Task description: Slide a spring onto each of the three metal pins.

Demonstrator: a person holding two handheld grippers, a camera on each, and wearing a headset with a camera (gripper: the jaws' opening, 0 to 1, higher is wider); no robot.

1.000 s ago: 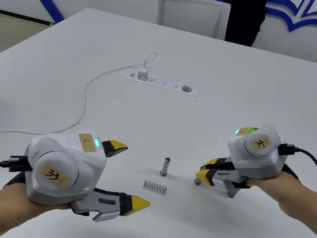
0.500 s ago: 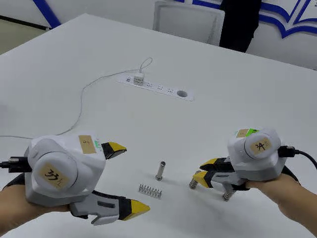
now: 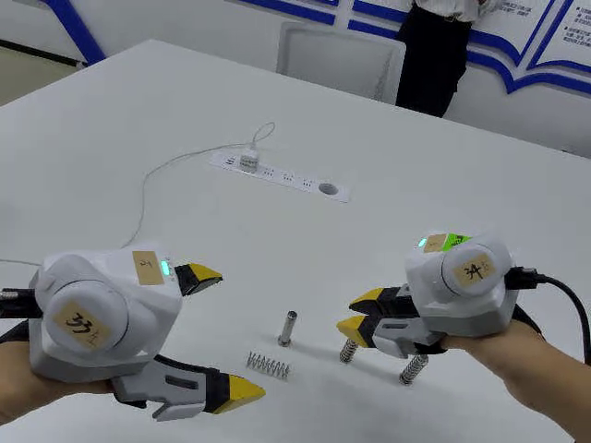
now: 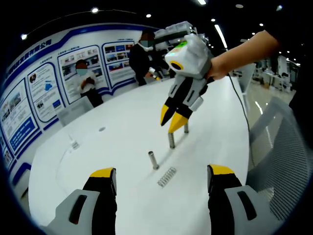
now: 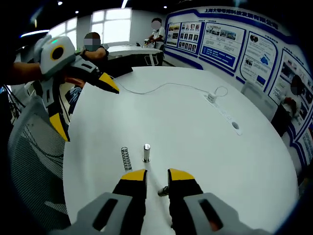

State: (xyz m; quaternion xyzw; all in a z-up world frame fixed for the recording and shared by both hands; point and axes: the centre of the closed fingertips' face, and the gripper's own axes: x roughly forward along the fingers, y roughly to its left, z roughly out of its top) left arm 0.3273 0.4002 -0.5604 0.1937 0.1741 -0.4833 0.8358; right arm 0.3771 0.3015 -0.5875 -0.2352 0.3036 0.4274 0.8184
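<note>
On white surface [image 3: 416, 212], mid-frame in head view, bare pin [image 3: 288, 327] stood upright w/ loose spring [image 3: 267, 365] lying just beside it. Sprung pin [image 3: 348, 350] and second sprung pin [image 3: 413, 368] stood to its right, under right tongs [image 3: 353, 314], which were only slightly apart, clamping nothing. Left tongs [image 3: 229, 334] hovered near loose spring, spread wide apart.

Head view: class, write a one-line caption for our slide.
Open left hand-held gripper near a bare pin and loose spring; right hand-held gripper beside two spring-fitted pins.
</note>
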